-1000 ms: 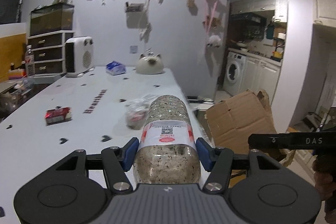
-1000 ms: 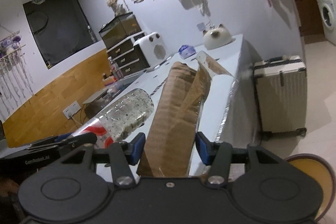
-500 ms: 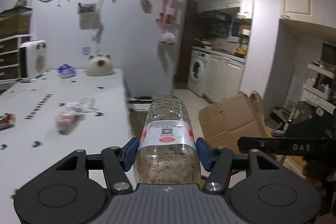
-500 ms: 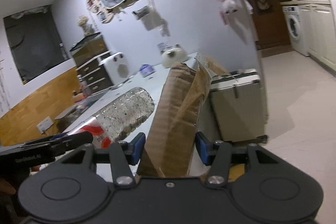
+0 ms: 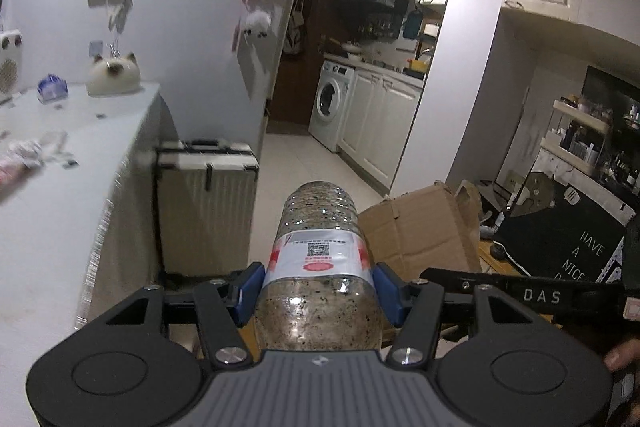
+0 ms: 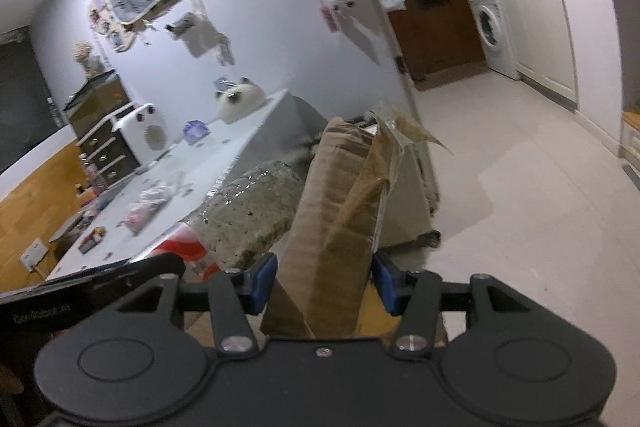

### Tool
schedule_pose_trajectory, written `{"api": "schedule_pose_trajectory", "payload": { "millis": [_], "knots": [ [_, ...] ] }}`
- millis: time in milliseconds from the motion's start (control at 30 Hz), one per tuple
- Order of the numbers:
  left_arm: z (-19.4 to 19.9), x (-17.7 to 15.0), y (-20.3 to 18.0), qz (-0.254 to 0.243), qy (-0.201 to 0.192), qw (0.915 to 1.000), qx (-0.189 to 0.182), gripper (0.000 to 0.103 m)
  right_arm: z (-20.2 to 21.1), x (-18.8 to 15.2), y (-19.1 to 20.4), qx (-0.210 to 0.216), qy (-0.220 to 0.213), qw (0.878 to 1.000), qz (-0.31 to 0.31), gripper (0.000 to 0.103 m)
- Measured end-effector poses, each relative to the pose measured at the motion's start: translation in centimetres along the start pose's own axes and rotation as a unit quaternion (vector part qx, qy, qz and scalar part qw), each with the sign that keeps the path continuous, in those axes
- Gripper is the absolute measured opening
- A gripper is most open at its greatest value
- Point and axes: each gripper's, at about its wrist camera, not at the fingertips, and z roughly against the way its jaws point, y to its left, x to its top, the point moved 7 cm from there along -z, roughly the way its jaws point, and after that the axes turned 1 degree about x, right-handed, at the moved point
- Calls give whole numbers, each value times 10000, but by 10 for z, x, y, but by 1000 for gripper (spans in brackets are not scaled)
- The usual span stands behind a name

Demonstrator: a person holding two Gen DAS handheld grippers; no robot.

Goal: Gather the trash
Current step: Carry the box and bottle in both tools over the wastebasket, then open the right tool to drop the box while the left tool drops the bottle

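A grimy plastic bottle (image 5: 320, 267) is clamped in the left claw (image 5: 320, 287), carried above the floor. The right claw (image 6: 324, 283) grips a cardboard box (image 6: 340, 227) by its wall. Beside them stands the counter (image 5: 60, 207). The round bottle could slip; the thin cardboard might buckle or tear.

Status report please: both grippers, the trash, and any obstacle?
Left gripper shut on bottle. Right gripper shut on cardboard. Suitcase beside table, floor ahead open.

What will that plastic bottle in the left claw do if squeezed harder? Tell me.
The plastic bottle probably stays firm: it looks packed with speckled filling, so likely heavy for its size. Its round, glossy wall could slip or twist between the left claw pads.
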Motion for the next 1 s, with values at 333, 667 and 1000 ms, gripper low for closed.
{"api": "schedule_pose_trajectory", "payload": {
  "millis": [333,667,1000],
  "knots": [
    [-90,-53,20,878,778,9930,115,60,-43,-27,-50,-340,542,9976,-246,53],
    [-175,-114,78,1647,1832,9683,415,60,-125,-72,-72,-554,1492,9867,-323,53],
    [-227,-157,116,2074,2286,9490,636,60,-205,-116,-70,-662,2498,9658,-230,53]
  ]
}}
